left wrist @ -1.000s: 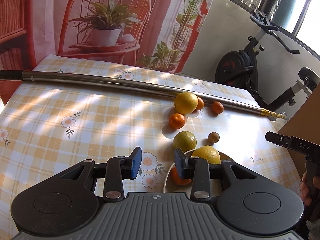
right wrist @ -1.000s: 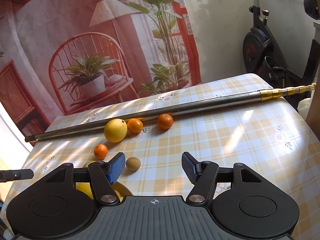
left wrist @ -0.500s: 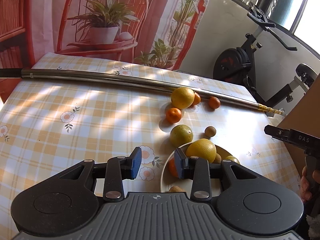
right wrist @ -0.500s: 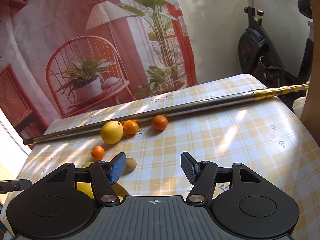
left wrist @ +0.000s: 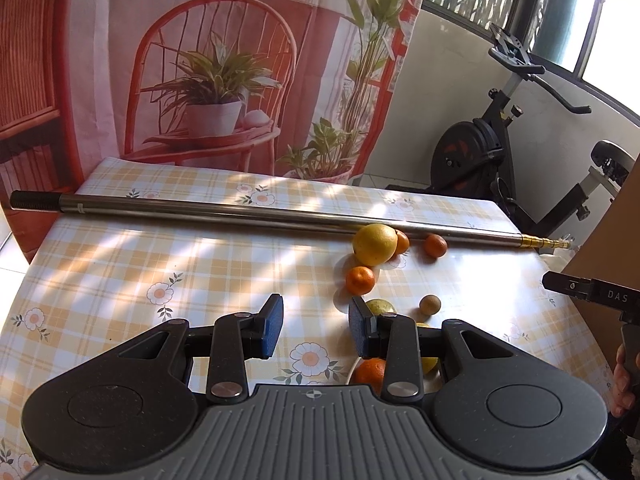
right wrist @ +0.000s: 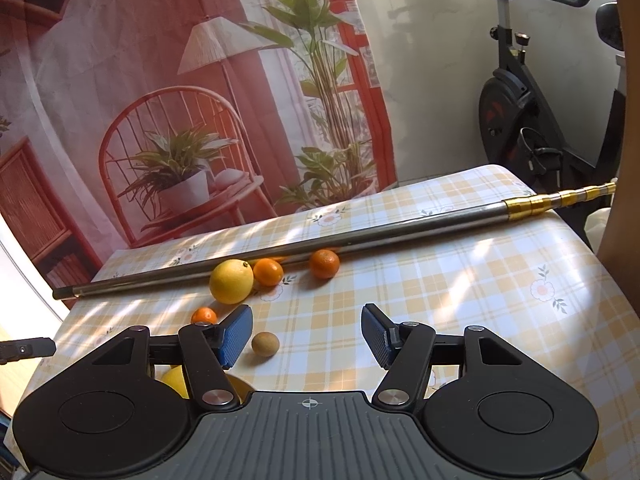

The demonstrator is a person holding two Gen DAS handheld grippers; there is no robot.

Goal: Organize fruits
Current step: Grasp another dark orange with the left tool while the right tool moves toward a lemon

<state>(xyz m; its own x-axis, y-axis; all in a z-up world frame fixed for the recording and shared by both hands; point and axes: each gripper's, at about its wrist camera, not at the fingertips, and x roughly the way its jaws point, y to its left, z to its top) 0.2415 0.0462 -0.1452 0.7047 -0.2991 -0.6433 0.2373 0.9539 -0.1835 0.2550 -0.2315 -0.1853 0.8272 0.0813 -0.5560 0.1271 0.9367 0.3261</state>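
Note:
Fruit lies on a checked tablecloth [left wrist: 160, 256]. A large yellow citrus [left wrist: 375, 244] [right wrist: 231, 281] sits by two small oranges [left wrist: 435, 245] [right wrist: 324, 263]. A third small orange [left wrist: 360, 280] [right wrist: 203, 315], a greenish citrus [left wrist: 380, 306] and a brown kiwi [left wrist: 430, 305] [right wrist: 265, 344] lie nearer. An orange [left wrist: 370, 372] and a yellow fruit [right wrist: 176, 380] sit on a plate, mostly hidden behind the gripper bodies. My left gripper [left wrist: 316, 332] is open and empty, above the table left of the plate. My right gripper [right wrist: 306, 338] is open and empty, with the kiwi between its fingers' line of sight.
A long steel pole [left wrist: 240, 216] [right wrist: 360, 236] lies across the far side of the table, touching the far fruits. An exercise bike [left wrist: 500, 140] [right wrist: 520, 112] stands beyond the table's far right corner. A printed backdrop [left wrist: 200, 60] hangs behind.
Both grippers have pulled back and tilted upward, so the fruit and plate sit lower in view. The left jaws have opened a little wider. No fruit has moved.

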